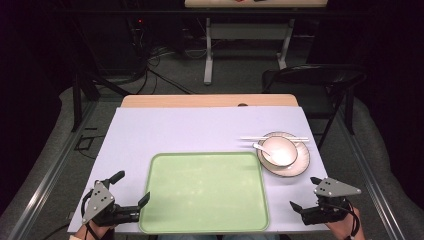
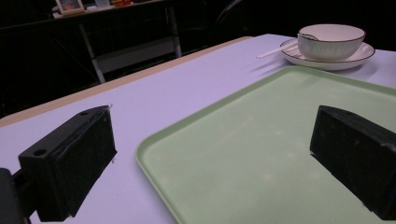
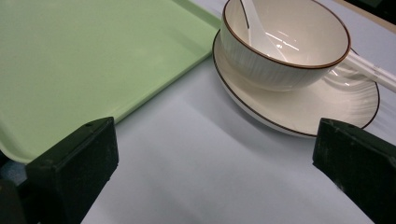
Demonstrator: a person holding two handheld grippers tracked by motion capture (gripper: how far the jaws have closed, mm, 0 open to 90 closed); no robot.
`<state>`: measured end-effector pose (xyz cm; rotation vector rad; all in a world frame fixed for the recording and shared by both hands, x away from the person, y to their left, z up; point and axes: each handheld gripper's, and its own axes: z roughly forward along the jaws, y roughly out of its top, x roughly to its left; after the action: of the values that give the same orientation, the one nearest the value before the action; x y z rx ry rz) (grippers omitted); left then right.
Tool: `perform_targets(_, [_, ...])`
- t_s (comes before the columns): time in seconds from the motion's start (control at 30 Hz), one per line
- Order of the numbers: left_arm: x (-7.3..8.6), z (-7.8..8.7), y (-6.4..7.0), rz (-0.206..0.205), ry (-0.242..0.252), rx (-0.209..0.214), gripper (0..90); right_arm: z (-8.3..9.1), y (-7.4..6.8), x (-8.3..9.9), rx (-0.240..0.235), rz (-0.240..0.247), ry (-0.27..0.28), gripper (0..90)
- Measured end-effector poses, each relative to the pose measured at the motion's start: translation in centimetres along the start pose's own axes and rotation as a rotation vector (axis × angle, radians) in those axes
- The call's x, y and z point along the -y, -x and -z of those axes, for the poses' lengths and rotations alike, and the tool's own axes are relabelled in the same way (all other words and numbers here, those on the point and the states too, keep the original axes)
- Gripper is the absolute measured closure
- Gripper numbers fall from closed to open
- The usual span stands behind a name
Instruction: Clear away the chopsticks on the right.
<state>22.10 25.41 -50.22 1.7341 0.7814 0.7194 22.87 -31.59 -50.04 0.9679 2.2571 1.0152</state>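
Right now your left gripper [image 1: 131,192] sits at the near left corner of the green tray [image 1: 205,192], jaws spread wide, one over the lilac table cover [image 1: 175,130] and the other over the tray's edge, holding nothing. Your right gripper [image 1: 305,194] rests near the tray's right side, jaws likewise wide apart and empty, aimed toward the white bowl [image 1: 279,151]. That bowl stands on a plate [image 1: 300,162] just beside the tray's far right corner, with a white spoon [image 3: 258,32] leaning inside it and chopsticks [image 1: 252,138] lying across the plate's far rim.
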Motion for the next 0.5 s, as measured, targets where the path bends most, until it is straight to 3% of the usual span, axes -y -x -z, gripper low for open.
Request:
perform_targets(0.27, [0.0, 0.0, 0.0, 0.001, -0.002, 0.001, 0.0, -0.4, 0.5, -0.1, -0.003, 0.02, -0.049, 0.0])
perform_targets(0.33, [0.0, 0.0, 0.0, 0.004, 0.002, -0.001, 0.0, -0.5, 0.7, -0.1, -0.002, 0.051, -0.063, 0.0])
perform_targets(0.5, [0.0, -0.1, -0.1, 0.016, -0.007, -0.002, 0.0, -0.6, 1.1, -0.3, -0.001, 0.046, -0.079, 0.0])
